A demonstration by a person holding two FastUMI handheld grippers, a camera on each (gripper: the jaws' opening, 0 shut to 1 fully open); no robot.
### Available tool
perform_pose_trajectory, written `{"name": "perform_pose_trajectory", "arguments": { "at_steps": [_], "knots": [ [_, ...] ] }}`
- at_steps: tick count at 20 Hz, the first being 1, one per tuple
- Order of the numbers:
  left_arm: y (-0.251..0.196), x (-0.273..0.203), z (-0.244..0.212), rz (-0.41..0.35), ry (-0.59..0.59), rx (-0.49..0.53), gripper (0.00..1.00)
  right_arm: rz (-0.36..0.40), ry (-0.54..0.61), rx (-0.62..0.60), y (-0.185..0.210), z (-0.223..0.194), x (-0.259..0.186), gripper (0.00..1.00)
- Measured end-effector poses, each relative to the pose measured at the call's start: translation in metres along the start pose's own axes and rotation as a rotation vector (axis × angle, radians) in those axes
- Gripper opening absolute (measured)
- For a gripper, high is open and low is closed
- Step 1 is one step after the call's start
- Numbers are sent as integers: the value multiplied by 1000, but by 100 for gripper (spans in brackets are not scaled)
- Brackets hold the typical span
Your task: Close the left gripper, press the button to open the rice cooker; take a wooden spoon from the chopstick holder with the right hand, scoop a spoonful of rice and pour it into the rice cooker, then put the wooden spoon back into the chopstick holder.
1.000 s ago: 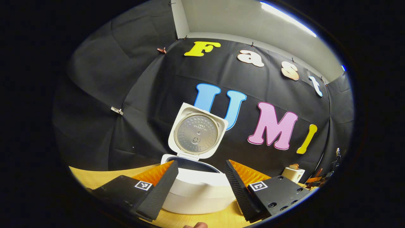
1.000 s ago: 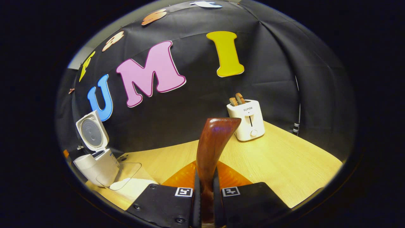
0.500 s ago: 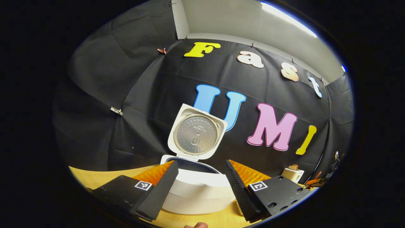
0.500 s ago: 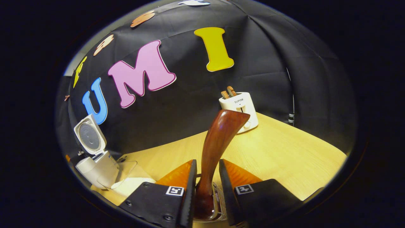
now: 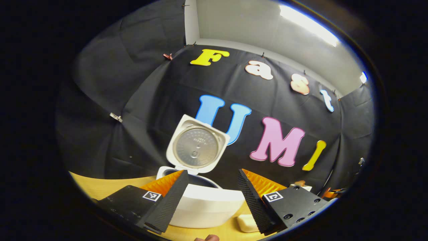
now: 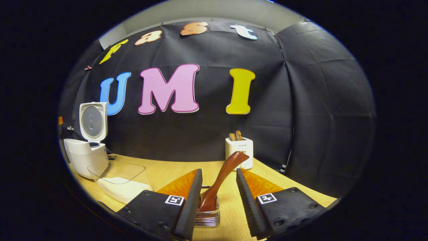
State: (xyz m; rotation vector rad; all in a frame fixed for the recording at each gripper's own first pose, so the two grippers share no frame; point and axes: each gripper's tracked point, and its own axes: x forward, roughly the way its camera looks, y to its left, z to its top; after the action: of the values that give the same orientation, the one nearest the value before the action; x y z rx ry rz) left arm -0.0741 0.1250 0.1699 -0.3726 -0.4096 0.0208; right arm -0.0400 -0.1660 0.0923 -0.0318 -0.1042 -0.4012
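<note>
1. Two fingers of the right gripper (image 6: 215,201) stand spread at the bottom centre of the right gripper view, and nothing is pinched between them. The wooden spoon (image 6: 220,180) rises in the gap, clear of both fingers as far as I can tell, its lower end sitting in the chopstick holder (image 6: 207,217) at the bottom of the frame.
2. Risk one: the spoon leans toward the upper right, handle tip high. It looks top-heavy in that low wire holder, so a brush from a finger on the way out could tip it, or drag the holder across the table (image 6: 284,180).
3. The rice (image 6: 117,184) lies in a clear glass dish (image 6: 115,169) at lower left, just beside the rice cooker (image 6: 86,157). A careless sweep that way could knock the dish and spill grains.
4. The toaster (image 6: 239,149) stands behind the spoon, centre frame, well apart from the fingers; little danger there.
5. In the left gripper view the left gripper (image 5: 210,194) is also spread and empty at bottom centre, with the cooker's white body between and beyond its fingers and the lid (image 5: 196,145) upright, centre-left. A forward nudge could bump the body or swing the lid down.
</note>
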Motion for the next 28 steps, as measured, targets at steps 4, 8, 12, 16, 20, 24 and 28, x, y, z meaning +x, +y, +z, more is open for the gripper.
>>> {"name": "perform_pose_trajectory", "arguments": {
  "at_steps": [4, 8, 12, 16, 20, 24, 28],
  "knots": [
    [-10, 13, 45, -8, -104, 62, 95, 137, -60, -37, 50, 12, -21, 64],
    [-10, 60, 99, 18, -152, 142, 95, 300, -40, -73, 107, -7, -24, 65],
    [4, 128, 118, 62, -105, 211, 95, 355, -29, -114, 127, -28, -27, 70],
    [17, 205, 120, 100, -11, 345, 95, 390, -43, -81, 131, -22, -33, 66],
    [44, 275, 104, 168, 83, 345, 95, 405, -70, -58, 127, -11, -41, 66],
    [59, 330, 104, 240, 150, 354, 95, 384, -96, -89, 111, -5, -43, 66],
    [64, 357, 91, 267, 213, 395, 95, 382, -97, -74, 107, -3, -44, 66]
  ]
}}
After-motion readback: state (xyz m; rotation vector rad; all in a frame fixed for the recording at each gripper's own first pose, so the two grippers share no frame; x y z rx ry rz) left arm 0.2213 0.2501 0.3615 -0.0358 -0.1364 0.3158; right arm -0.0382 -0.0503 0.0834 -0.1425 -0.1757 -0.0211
